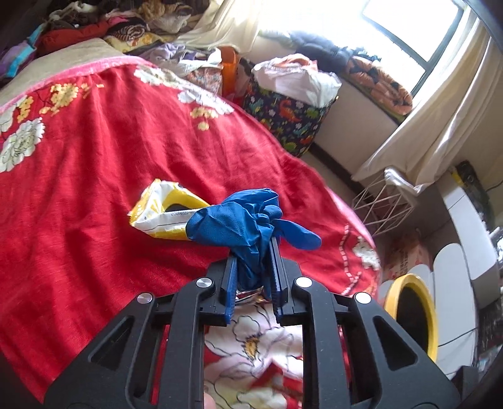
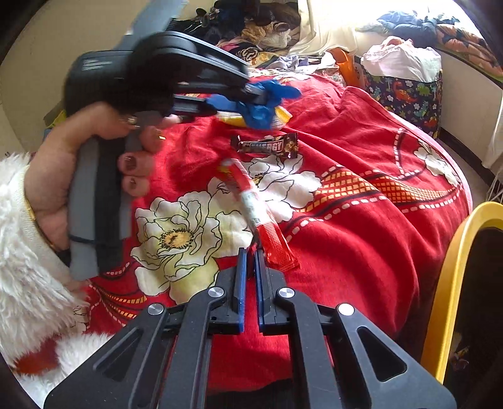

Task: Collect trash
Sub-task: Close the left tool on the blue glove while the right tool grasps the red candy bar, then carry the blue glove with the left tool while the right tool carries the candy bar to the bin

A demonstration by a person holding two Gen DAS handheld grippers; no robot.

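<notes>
- Bed under a red blanket with white and yellow flowers; it fills most of both views and rounds off toward the right edge.
- Clothes pile heaped at the far end of the bed; dinosaur-print basket just beyond the bed's far corner, below a bright window with pale curtains.
- Yellow-rimmed bin stands off the bed's right edge, near the right gripper; a strip of floor runs between bed and wall.
- Left gripper: fingers narrow, clamped on a crumpled blue glove, lifted above the blanket.
- Yellow-and-white wrapper lies on the blanket just behind the glove.
- Right gripper: fingers nearly together, nothing between them, tips low over the blanket.
- Red stick packet lies slanted just ahead of those tips; brown snack bar lies farther on, apart from it.
</notes>
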